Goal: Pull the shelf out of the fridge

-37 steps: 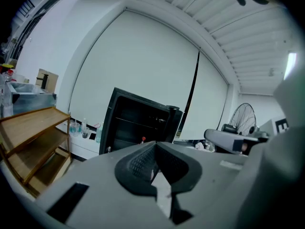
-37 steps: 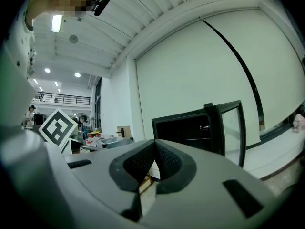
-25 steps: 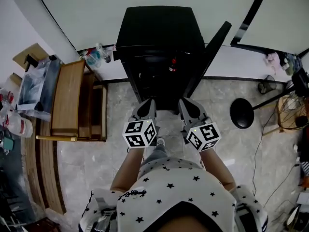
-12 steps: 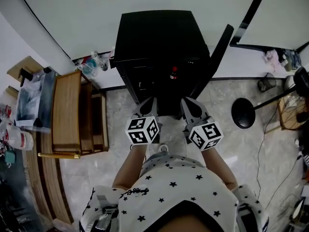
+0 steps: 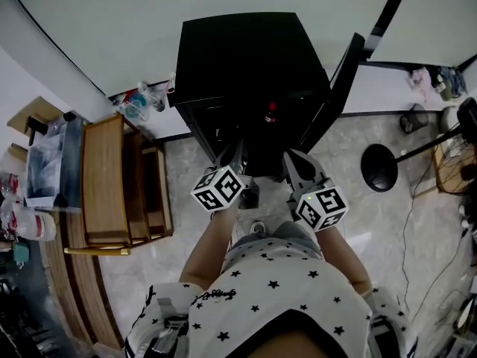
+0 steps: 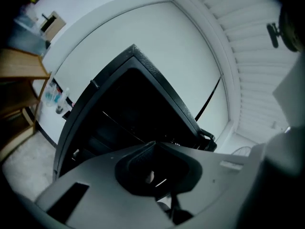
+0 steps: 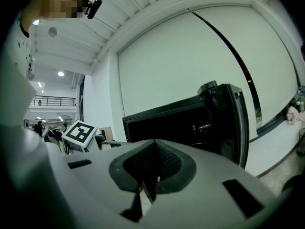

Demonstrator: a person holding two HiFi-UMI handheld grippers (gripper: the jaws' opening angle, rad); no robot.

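Left gripper (image 5: 234, 149) and right gripper (image 5: 292, 158): jaws closed, empty. Shelf (image 6: 121, 125) lies inside fridge (image 5: 250, 58), beyond both tips. Its edge shows in the left gripper view, not the right.

The floor (image 5: 186, 222) is pale, glossy stone tile. A black fridge (image 5: 250, 58) stands on it against the white wall (image 5: 149, 21), its door (image 5: 337, 88) swung open to the right. Near the fridge's left side stands a low wooden rack (image 5: 104, 177). To the right a round black stand base (image 5: 378, 167) rests on the tiles, with thin cables (image 5: 405, 222) trailing near it
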